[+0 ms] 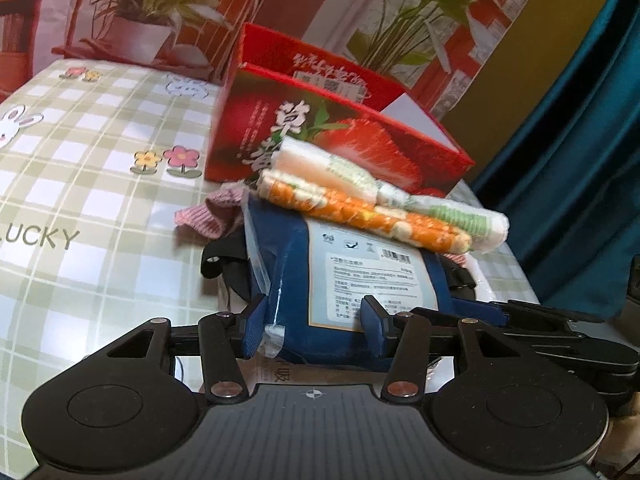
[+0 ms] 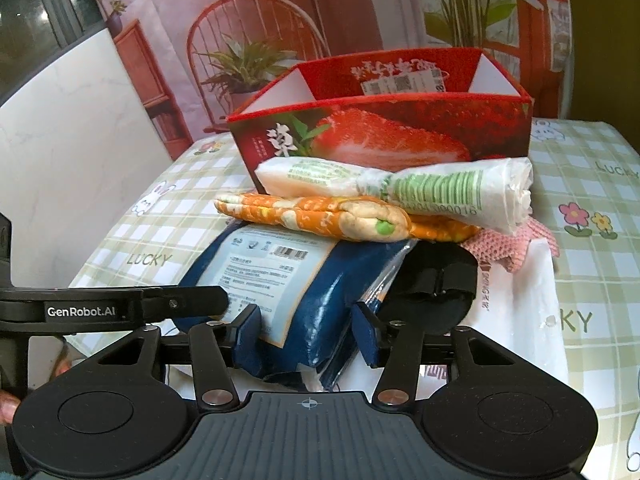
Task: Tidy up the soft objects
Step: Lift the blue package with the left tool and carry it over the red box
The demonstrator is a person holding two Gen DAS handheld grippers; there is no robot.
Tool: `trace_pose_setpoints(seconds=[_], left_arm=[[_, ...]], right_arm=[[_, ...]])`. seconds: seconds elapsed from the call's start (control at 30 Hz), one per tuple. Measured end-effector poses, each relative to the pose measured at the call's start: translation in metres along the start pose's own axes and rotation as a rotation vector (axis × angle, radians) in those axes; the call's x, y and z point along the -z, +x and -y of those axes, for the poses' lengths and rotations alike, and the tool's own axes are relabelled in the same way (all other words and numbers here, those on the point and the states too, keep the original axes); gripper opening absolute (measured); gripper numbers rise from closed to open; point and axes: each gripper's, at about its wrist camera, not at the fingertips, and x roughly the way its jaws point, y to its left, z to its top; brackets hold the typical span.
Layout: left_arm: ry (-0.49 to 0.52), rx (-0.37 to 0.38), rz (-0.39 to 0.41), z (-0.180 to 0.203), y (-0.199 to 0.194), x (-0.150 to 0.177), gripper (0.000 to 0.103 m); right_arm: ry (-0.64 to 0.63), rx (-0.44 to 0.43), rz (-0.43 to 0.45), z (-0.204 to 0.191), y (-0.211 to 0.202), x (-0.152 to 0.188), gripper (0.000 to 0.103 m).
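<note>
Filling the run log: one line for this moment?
left gripper: on blue plastic pack | right gripper: on same pack | red strawberry box: behind

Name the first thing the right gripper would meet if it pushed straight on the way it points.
The blue packet, already between the right gripper fingers; its label faces up.

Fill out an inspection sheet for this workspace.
Surface: table under a green checked tablecloth with flower and rabbit prints.
Job's things: blue packet at the bottom; orange patterned cloth and a white plastic roll with green print stacked on it; pink knitted piece and black strap alongside; open red strawberry box behind.
Clutter: white sheet under the pile.
Grippers: left gripper and right gripper each have jaws around the blue packet's near edge.
Cables: nothing seen.
Surroundings: printed room backdrop; teal curtain.
</note>
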Motion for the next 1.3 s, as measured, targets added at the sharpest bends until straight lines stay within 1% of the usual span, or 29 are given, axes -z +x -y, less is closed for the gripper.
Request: trace_pose_setpoints(seconds=[0.3,0.57,0.67,0.8,0.97,1.07,1.17,1.3], left_arm=[[0.046,-0.013,0.078,0.013,-0.031,-0.008,0.052],[0.093,0.004,0.205,0.028,-0.074,-0.020,0.052],[0.098,0.017,0.251,0.035,-0.088,-0.029,0.052],[0.139,0.020,0.303,0.050,-0.098,-0.045,0.052],[0.191,0.014,0.347,0.071,-0.100,-0.070,0.052],[0.214,0.015,0.367,0.078,-0.095,-0.091,0.052],[0.208,0.024,0.361,0.080,-0.081,-0.111,0.052],[0.190,0.032,0.341,0.079,-0.052,-0.138,0.052]], right_arm=[[-0.085,-0.029,0.068,-0.016,-0.018,-0.008,0.040],[-0.175,-0.051,0.177,-0.034,-0.050,-0.020,0.039],[-0.212,-0.052,0.219,-0.040,-0.062,-0.027,0.039],[-0.255,-0.051,0.271,-0.045,-0.075,-0.044,0.039],[-0.311,-0.030,0.335,-0.047,-0.089,-0.070,0.039],[-0.330,-0.022,0.364,-0.042,-0.093,-0.091,0.039],[-0.355,-0.012,0.382,-0.034,-0.091,-0.112,0.039],[-0.373,0.005,0.377,-0.019,-0.079,-0.140,0.039]])
